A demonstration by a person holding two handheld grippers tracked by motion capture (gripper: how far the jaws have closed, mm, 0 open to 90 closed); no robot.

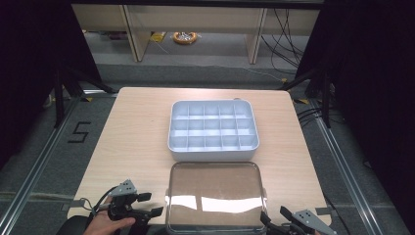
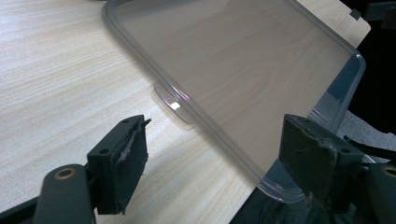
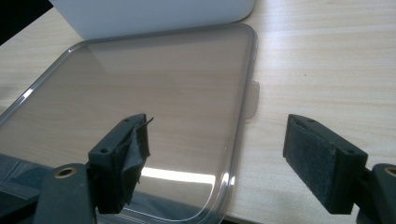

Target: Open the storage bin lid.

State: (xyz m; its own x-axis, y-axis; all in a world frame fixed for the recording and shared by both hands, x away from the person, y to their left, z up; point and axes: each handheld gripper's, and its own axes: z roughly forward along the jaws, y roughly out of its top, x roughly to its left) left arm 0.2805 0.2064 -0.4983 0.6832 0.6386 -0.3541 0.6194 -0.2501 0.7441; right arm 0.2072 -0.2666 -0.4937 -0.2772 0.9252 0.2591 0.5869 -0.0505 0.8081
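Lid [image 1: 215, 196], clear, thin, likely light and slick; both my grippers [image 2: 212, 163] [image 3: 217, 163] gape empty, best pinching its side tabs [image 3: 252, 98].

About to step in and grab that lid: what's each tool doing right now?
Left tool: open, holding nothing, at the clear lid's left edge.
Right tool: open, holding nothing, at its right edge.

Bright overhead light falls evenly on the table [image 1: 137, 127], while the frame's left and right sides stay black. White glare streaks the clear lid [image 1: 215, 196] at lower centre. In both gripper views, the near jaws look slightly soft.
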